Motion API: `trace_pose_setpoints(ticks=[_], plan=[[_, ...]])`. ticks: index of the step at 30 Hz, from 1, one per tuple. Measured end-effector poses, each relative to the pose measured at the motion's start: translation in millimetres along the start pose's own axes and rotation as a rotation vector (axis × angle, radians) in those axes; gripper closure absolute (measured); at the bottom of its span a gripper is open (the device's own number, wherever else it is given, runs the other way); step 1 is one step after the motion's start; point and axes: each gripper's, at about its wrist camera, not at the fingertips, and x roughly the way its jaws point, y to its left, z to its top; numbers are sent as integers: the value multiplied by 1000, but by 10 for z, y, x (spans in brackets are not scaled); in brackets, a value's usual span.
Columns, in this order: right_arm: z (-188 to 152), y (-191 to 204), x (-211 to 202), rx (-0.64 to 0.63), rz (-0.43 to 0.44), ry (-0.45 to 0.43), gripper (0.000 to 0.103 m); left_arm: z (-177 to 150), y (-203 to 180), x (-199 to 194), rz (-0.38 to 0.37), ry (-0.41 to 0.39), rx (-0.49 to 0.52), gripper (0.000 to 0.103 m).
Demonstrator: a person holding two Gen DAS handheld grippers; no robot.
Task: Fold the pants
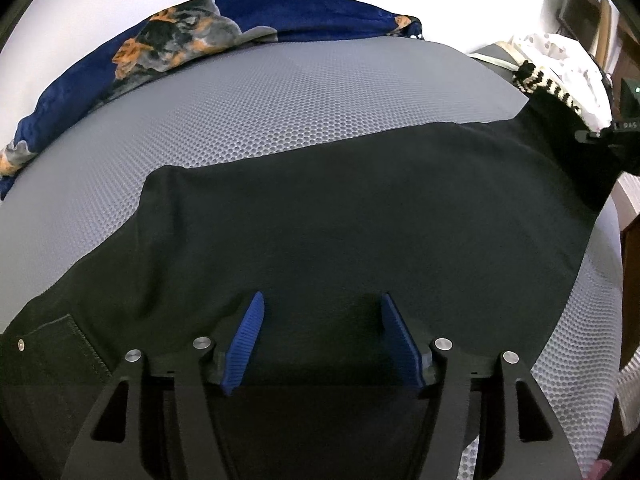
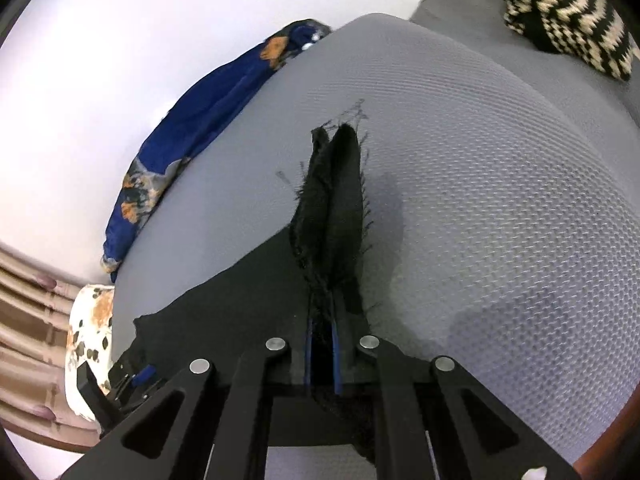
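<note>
Black pants [image 1: 340, 208] lie flat across a grey mesh bed surface [image 1: 280, 92]. A pocket with a rivet shows at the lower left. My left gripper [image 1: 322, 304] is open, its blue pads [image 1: 248, 340] spread just over the pants' near edge, holding nothing. In the right wrist view my right gripper [image 2: 322, 320] is shut on a frayed leg hem of the pants [image 2: 336, 200], which stands up bunched between the fingers [image 2: 308, 352]. The right gripper also shows at the far right of the left wrist view [image 1: 612, 132], at the raised pants end.
A navy blanket with orange-grey print [image 1: 180, 44] is bunched along the bed's far edge by the white wall. A black-and-cream zigzag knit [image 2: 568, 12] lies at the far right corner. A spotted white cloth [image 1: 560, 60] sits beyond it. The bed edge drops at right.
</note>
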Motion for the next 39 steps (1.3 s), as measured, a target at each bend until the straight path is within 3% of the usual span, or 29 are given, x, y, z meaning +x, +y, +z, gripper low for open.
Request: trace_pose_setpoints(ticks=[12,29,39], plan=[[-182,840,323,-72,90,64,95,-88,78,-120,52,16,-36,39],[-759,2010,1306,-240,200,289,95,-383,865,-724,-22,-56,-249,39],[-1175,2433,1732,-355,182,397,95,-499,1003,-806,-72,-76,-298,39]])
